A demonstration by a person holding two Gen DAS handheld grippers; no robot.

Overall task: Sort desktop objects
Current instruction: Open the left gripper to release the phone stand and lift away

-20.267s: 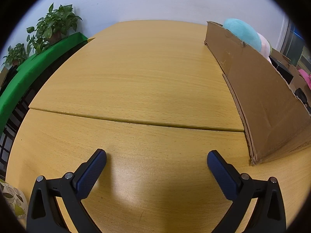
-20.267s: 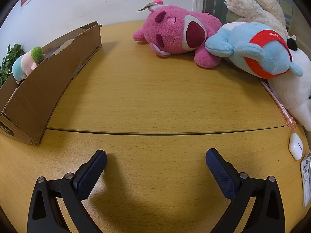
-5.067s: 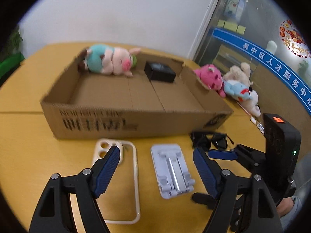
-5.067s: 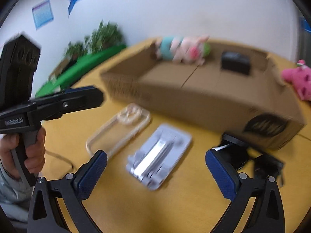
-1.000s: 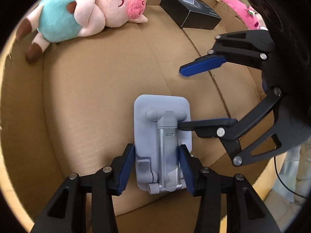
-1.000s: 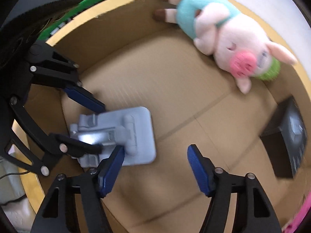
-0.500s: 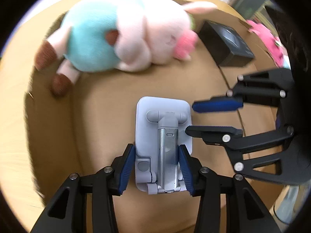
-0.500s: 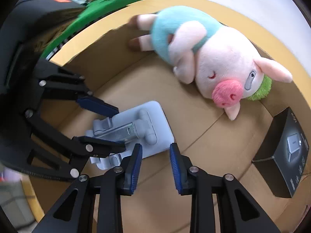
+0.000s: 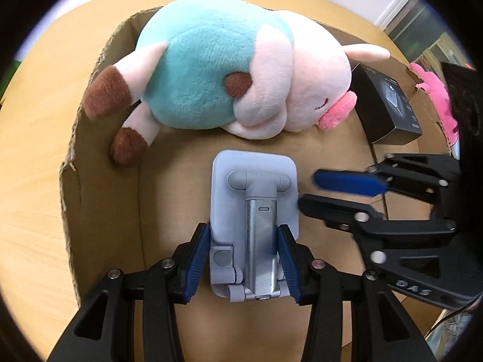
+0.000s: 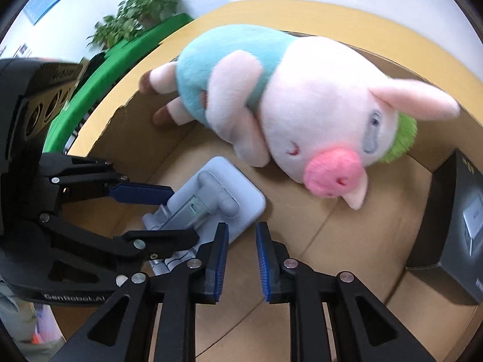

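My left gripper (image 9: 246,249) is shut on a grey folding phone stand (image 9: 253,208) and holds it inside a cardboard box (image 9: 99,199), just in front of a plush pig (image 9: 223,75). The stand also shows in the right wrist view (image 10: 208,205), with the left gripper (image 10: 169,214) clamped on its near end. My right gripper (image 10: 241,242) hangs beside the stand's right edge, jaws a narrow gap apart with nothing between them. It shows in the left wrist view (image 9: 308,190) at the right of the stand.
A black box (image 9: 389,105) lies at the box's right end, also in the right wrist view (image 10: 455,220). A pink plush (image 9: 437,96) lies beyond the box wall. The wooden table (image 9: 36,138) surrounds the box. Green plants (image 10: 139,12) stand at the back left.
Both grippers moved deeper into the box toward the pig, the left carrying the stand. The right gripper's jaws closed from wide open to a narrow gap.
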